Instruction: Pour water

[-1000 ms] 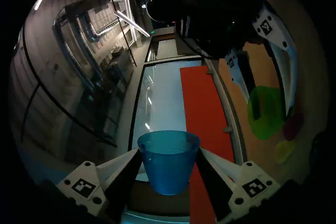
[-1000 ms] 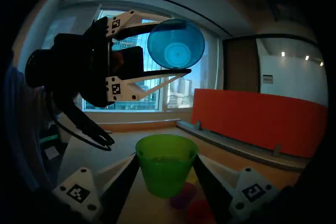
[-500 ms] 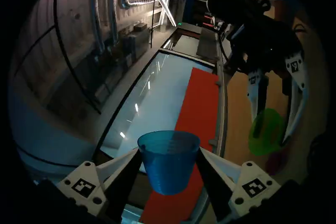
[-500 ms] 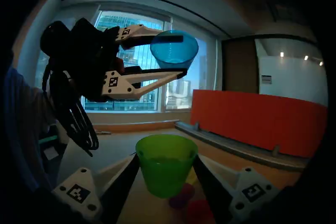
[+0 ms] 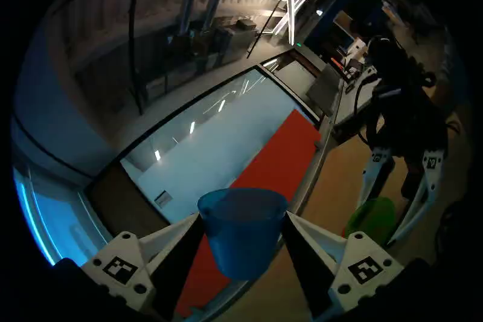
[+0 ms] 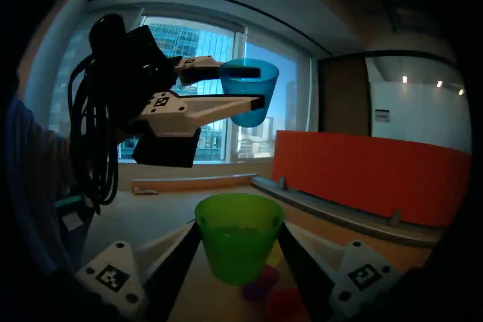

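A wide window (image 6: pixel 199 80) with tower blocks beyond it takes up the far wall. To its right a long orange partition (image 6: pixel 374 171) runs along the far edge of the bench (image 6: pixel 145 213).

In the right gripper view the left claw (image 6: pixel 258 86) hangs high on the left, above the bench, with black cables trailing from its body. It is clenched on the blue cup (image 6: pixel 249 89), which stands nearly upright with its mouth up. In the left gripper view both white fingers press on the cup's sides.

The right claw (image 6: pixel 238 228) is low and near, grasping the green cup (image 6: pixel 239 243), which is upright with a finger against each side. The blue cup sits higher and farther off than the green one, and the two are apart. I cannot tell whether either cup holds water.

Just beyond the green cup, small purple (image 6: pixel 259 289) and red (image 6: pixel 284 305) pieces lie blurred on the bench.
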Demonstrator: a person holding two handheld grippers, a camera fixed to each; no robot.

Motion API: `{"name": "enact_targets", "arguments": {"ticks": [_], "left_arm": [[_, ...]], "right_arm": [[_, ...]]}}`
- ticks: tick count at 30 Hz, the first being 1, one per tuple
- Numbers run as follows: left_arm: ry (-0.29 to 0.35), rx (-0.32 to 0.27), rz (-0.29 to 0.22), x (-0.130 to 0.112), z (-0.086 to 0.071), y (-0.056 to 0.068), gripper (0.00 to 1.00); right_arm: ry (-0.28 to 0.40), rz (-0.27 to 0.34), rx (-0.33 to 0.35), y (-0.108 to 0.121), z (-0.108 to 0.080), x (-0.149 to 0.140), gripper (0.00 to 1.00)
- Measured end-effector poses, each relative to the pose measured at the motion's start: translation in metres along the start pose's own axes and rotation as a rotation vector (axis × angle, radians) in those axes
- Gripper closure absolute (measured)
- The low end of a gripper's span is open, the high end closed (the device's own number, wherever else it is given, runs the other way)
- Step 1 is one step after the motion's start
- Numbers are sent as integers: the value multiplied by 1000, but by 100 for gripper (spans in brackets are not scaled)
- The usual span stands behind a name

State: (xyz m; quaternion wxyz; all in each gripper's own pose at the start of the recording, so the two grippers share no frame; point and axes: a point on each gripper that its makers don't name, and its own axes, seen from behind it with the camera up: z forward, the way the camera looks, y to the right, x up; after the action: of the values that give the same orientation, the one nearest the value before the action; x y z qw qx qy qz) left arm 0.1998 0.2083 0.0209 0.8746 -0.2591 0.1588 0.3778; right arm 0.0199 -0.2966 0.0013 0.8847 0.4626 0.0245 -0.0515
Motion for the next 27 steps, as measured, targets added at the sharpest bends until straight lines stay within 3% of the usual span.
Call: {"name": "enact_targets", "arguments": {"ticks": [5, 14, 27], "left_arm": [[-30, -6, -138, -9, 3, 0, 15], [-60, -7, -316, -24, 2, -1, 15], [-57, -17, -627, -31, 1, -11, 16]], "right_arm": [[3, 1, 0, -1, 0, 4, 11], [5, -1, -6, -1, 0, 7, 11], [10, 1, -14, 2, -3, 11, 11]]}}
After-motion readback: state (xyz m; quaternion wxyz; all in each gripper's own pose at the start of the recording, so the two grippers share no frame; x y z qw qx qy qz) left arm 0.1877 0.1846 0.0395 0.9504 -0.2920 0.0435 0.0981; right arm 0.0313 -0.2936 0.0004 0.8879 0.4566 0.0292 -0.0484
